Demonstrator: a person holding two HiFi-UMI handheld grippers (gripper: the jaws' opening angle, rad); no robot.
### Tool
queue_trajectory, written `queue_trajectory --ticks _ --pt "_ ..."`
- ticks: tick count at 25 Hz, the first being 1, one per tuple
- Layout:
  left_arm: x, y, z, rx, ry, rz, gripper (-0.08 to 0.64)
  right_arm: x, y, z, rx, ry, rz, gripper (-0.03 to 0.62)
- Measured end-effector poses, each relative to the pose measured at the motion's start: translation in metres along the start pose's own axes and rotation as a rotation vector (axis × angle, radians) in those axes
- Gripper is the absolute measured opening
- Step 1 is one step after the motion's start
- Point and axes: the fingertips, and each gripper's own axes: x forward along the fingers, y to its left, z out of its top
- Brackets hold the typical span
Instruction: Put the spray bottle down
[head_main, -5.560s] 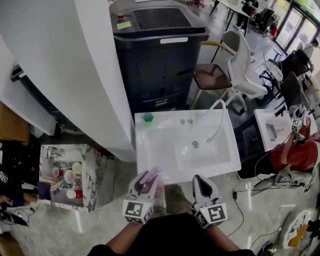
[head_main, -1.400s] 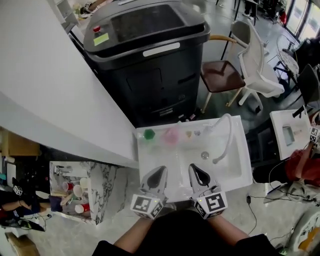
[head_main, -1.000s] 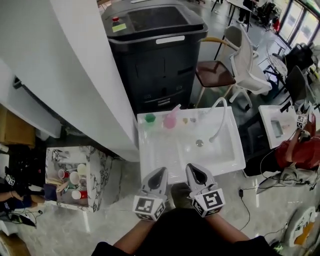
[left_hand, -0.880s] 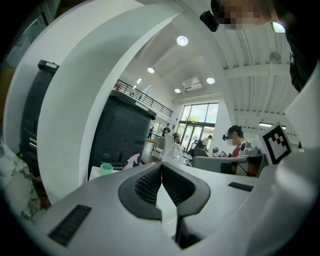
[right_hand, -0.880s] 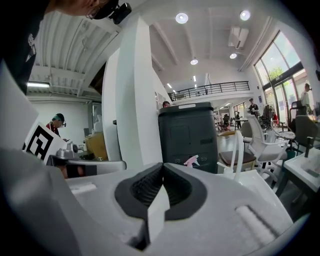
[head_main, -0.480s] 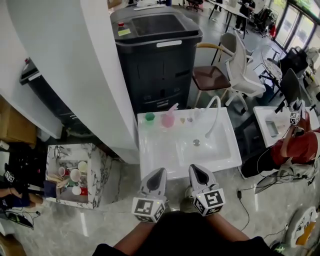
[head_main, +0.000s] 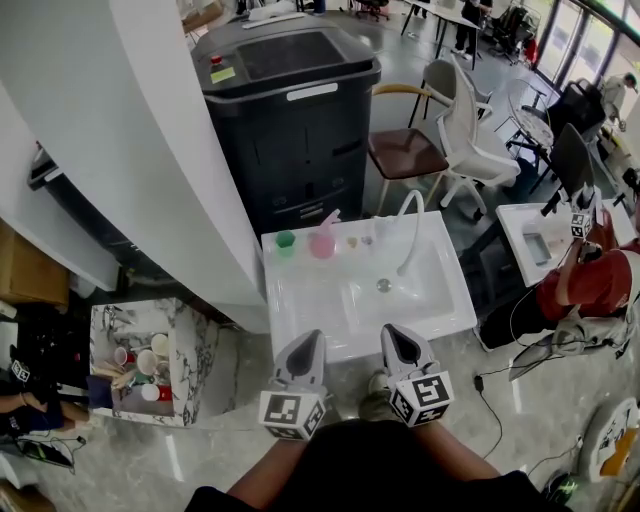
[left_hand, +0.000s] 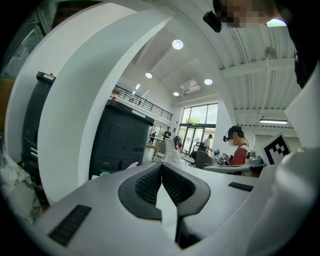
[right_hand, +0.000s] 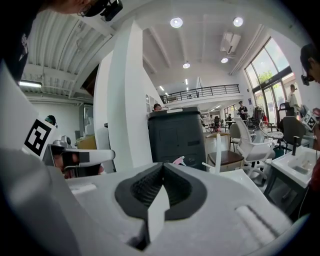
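Head view: spray bottle (head_main: 323, 241) well beyond left gripper (head_main: 309, 337).

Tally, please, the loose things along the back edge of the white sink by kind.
Pink spray bottle: 1
Green container: 1
Small items, too tiny to identify: 2
Total: 4

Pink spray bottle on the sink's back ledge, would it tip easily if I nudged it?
Probably. The pink spray bottle stands upright, taller than wide, with its trigger head jutting sideways. It looks like plastic, so it is likely light. The glossy white sink ledge may let it slide.
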Motion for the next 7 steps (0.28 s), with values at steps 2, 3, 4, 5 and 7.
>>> queue_trajectory --ticks 2,3,4,5,7 --pt "0.0050 0.0007 -0.0004 -0.002 0.003 -0.005 0.018 0.0017 -0.0028 0.0002 0.001 0.002 -0.006 -0.003" --pt "0.0069 0.0022 -0.0007 -0.004 0.004 -0.006 0.018 0.0028 -0.0034 0.0005 0.001 0.002 -0.007 -0.003" --pt "0.0083 0.0037 -0.0009 -0.005 0.005 -0.006 0.018 0.0039 -0.0038 0.0008 0.001 0.001 -0.009 -0.003" --pt "0.0095 0.0050 -0.0008 -0.005 0.007 -0.007 0.018 0.0048 -0.0041 0.0013 0.000 0.001 -0.010 -0.003" --pt "0.0117 0.0070 -0.0004 -0.004 0.009 -0.010 0.018 0.0063 -0.0051 0.0025 -0.001 -0.001 -0.015 -0.003"
